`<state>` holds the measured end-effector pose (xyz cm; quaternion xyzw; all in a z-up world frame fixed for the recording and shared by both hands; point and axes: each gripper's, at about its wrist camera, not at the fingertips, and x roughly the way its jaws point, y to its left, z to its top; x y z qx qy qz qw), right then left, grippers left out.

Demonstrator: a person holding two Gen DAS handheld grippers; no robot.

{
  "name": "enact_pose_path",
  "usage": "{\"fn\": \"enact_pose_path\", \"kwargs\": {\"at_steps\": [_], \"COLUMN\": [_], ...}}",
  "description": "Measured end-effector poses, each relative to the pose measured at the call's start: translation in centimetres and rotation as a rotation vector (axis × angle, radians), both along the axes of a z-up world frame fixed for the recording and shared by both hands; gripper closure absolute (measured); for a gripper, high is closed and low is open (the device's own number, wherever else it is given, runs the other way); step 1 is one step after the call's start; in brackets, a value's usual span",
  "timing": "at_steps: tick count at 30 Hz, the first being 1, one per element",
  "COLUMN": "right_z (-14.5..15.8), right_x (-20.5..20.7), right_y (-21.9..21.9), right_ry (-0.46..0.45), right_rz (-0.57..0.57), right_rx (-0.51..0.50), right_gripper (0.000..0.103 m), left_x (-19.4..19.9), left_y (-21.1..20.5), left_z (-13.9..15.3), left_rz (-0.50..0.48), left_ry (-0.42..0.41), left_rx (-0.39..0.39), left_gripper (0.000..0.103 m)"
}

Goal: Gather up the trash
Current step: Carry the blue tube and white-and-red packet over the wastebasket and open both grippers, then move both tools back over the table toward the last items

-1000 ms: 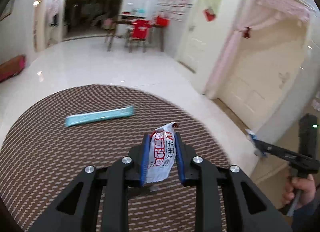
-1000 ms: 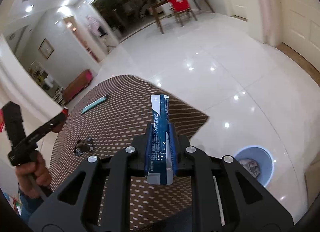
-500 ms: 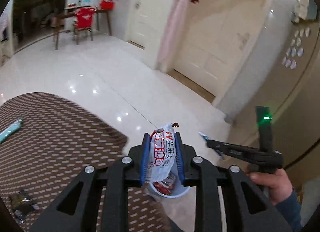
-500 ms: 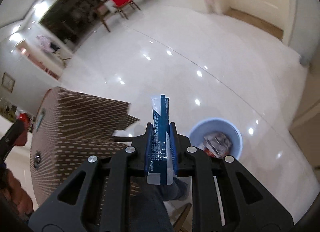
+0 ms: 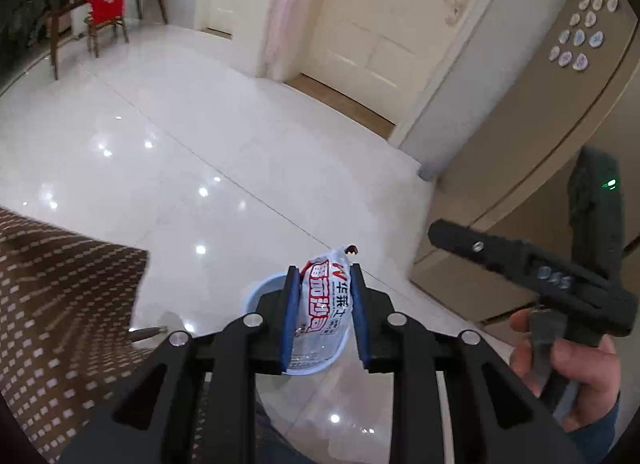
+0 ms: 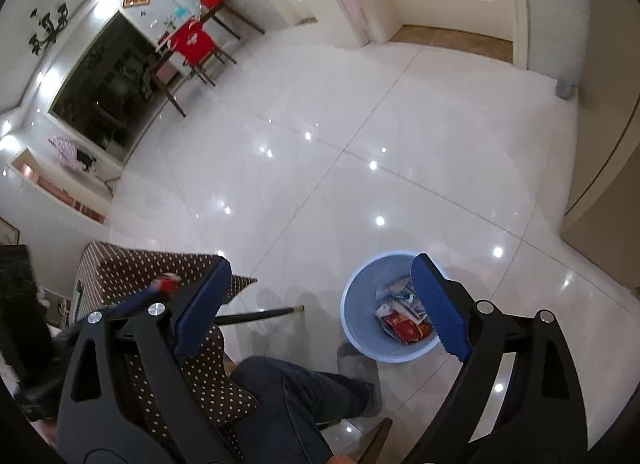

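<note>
Glossy white tile floor (image 6: 320, 191): round pale-blue plastic bin (image 6: 354, 328) below. My right gripper (image 6: 320, 304) has just sprung open, empty; blue sachet gone. My left gripper (image 5: 325, 314) pinches white-and-red crinkled snack wrapper (image 5: 324, 300), jaws just loosening; next drop.

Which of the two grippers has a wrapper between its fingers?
The left gripper: a white wrapper with red print sits between its blue-padded fingers, which have just opened slightly. The right gripper has just opened wide and holds nothing.
</note>
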<state>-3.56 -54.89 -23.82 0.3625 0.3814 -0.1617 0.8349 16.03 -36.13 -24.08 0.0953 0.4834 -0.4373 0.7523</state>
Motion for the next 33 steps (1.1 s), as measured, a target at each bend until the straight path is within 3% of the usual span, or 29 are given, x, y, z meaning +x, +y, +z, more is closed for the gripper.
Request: {"fn": "enact_pose_path", "kwargs": {"at_steps": [2,3,8,22,33], "right_z": [0.7,0.9,2.0,5.6,8.9], "right_x": [-0.3,-0.4,-0.5,2.1,4.7], "right_y": [0.0,0.0,0.0,5.7,12.0], "right_ry": [-0.011,-0.016,-0.041,-0.089,-0.138], "right_rz": [-0.011,-0.015,-0.033,0.072,0.213], "right_rx": [-0.009,-0.014,-0.024,-0.091,-0.149], "right_gripper": [0.011,0.01,0.006,0.006,0.006], "left_x": [-0.2,-0.1,0.2,-2.5,-3.6], "left_y": [-1.2,-1.2,0.0,8.6,16.0], "left_z": [-0.5,-0.4,0.8,9.4,11.8], "left_rz": [-0.011,0.011,0.072,0.199,0.27], "left_ry": [0.001,-0.015,-0.043,-0.265,-0.342], "left_rx": [0.021,0.021,0.022,-0.097,-0.12], "left_gripper": [0.017,0.012,0.011,0.007,0.006]}}
